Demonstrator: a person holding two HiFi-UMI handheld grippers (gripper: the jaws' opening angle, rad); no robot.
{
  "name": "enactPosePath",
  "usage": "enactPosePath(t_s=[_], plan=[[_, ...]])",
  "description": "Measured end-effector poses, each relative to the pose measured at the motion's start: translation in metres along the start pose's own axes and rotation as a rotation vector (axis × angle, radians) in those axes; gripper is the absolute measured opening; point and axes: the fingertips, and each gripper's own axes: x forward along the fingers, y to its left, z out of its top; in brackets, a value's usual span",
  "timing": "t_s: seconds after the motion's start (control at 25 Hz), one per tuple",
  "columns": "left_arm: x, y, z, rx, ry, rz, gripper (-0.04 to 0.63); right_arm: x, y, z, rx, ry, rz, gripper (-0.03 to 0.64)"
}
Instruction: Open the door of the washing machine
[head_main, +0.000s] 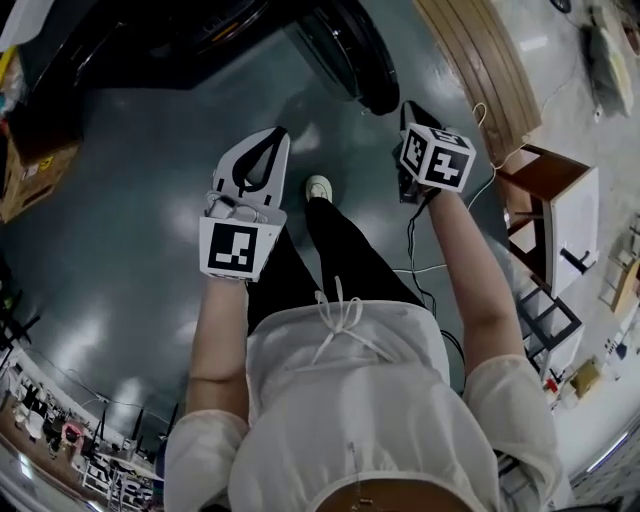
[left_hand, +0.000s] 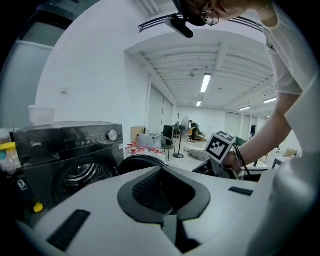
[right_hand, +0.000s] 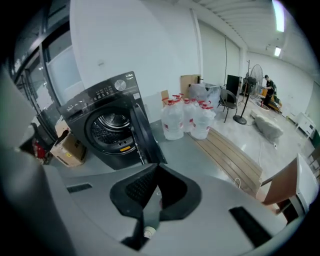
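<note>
The dark washing machine (right_hand: 107, 125) stands with its round door (right_hand: 145, 132) swung out to the right, so the steel drum shows. Seen from the left gripper view, the machine (left_hand: 75, 155) is at the left, with the door's edge (left_hand: 142, 161) just beyond my jaws. In the head view the door (head_main: 350, 55) is at the top centre. My left gripper (head_main: 268, 140) and right gripper (head_main: 412, 112) hang in the air in front of the machine, apart from it. Both are shut, the left gripper (left_hand: 162, 172) and the right gripper (right_hand: 156, 172) alike, with nothing between the fingers.
Several large water jugs (right_hand: 187, 117) stand right of the machine, and wooden boards (right_hand: 235, 155) lie on the floor beyond them. A cardboard box (right_hand: 70, 150) sits left of the machine. A brown and white cabinet (head_main: 560, 215) stands at my right, with cables trailing on the floor.
</note>
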Motion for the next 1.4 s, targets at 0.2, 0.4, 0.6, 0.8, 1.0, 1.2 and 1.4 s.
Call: enactPosePath(t_s=[0.2,0.4,0.6,0.8,1.0,1.2,1.4], plan=[[-0.044,0.016,0.027,0.029,-0.030,0.065,0.021,-0.043,0.049,0.028,-0.120,-0.101,0.099,0.008],[-0.089,0.047,0.059,0.006,-0.082,0.176,0.021,-0.075,0.125,0.083,-0.240,-0.226,0.221,0.008],[-0.141,0.071,0.085,0.016,-0.125,0.271,0.021,-0.114,0.202,0.118,-0.374,-0.336,0.321,0.008],[-0.199,0.094,0.109,0.043,-0.174,0.396,0.021,-0.152,0.260,0.143,-0.452,-0.426,0.402,0.005],[-0.253,0.109,0.128,0.062,-0.201,0.489,0.021,-0.196,0.312,0.158,-0.554,-0.524,0.505,0.006],[-0.298,0.121,0.153,0.086,-0.238,0.566,0.021,-0.233,0.359,0.178,-0.610,-0.619,0.585,0.006],[-0.340,0.138,0.179,0.122,-0.255,0.642,0.021,-0.266,0.396,0.198,-0.610,-0.690,0.646,0.006]])
